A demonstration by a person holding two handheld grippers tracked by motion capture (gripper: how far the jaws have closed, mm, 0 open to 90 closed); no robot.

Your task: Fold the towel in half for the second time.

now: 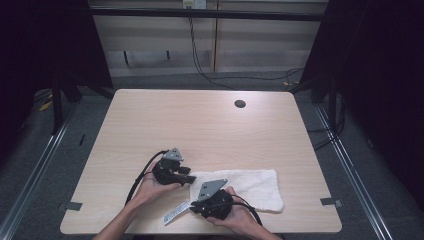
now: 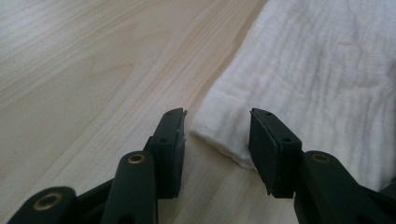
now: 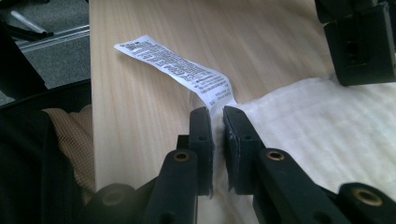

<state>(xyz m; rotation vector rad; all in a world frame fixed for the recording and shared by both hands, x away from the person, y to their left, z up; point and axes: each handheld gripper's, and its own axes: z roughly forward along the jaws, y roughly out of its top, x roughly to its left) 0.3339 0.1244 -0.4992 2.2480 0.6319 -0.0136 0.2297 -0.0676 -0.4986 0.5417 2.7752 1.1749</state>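
A white towel (image 1: 252, 184) lies folded on the wooden table (image 1: 200, 125) near its front edge. A printed care label (image 1: 175, 214) sticks out from the towel's left front corner. My right gripper (image 1: 193, 208) is shut on that corner; in the right gripper view the cloth (image 3: 327, 126) is pinched between the pads of the gripper (image 3: 217, 116), just below the label (image 3: 177, 67). My left gripper (image 1: 190, 175) stands open at the towel's left far corner. In the left gripper view that corner (image 2: 219, 135) lies between the spread jaws of the gripper (image 2: 217, 135), untouched by either pad.
A round cable hole (image 1: 240, 104) sits near the table's far edge. Tape marks (image 1: 331, 202) lie at the front corners. Dark frame posts stand at both sides, and cables run along the floor behind. The left gripper's jaw (image 3: 359, 42) shows at the top right of the right gripper view.
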